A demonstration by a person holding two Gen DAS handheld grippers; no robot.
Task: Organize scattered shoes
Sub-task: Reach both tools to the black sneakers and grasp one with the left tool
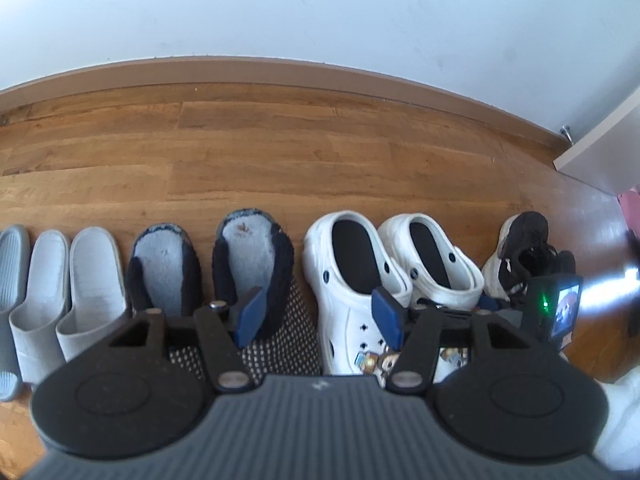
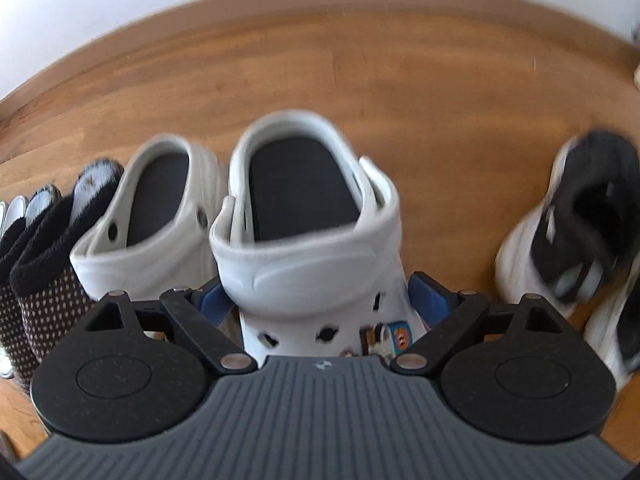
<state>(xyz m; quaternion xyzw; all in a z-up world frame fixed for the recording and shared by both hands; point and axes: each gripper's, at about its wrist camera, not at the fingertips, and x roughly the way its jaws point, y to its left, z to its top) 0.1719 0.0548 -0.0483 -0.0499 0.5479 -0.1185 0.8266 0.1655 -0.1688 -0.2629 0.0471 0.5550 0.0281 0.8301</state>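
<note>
A row of shoes stands on the wood floor, heels toward the wall. From the left: grey slides, two dark fuzzy slippers, a left white clog, a right white clog and a black-and-white sneaker. My left gripper hangs open above the gap between the slipper and the left clog, holding nothing. My right gripper straddles the toe half of the right white clog, its blue pads against both sides. The left clog is beside it, and the sneaker is blurred at right.
A brown skirting board runs under the white wall, with bare floor between it and the row. A white door or panel and something pink are at the far right. A white sleeve shows at the lower right.
</note>
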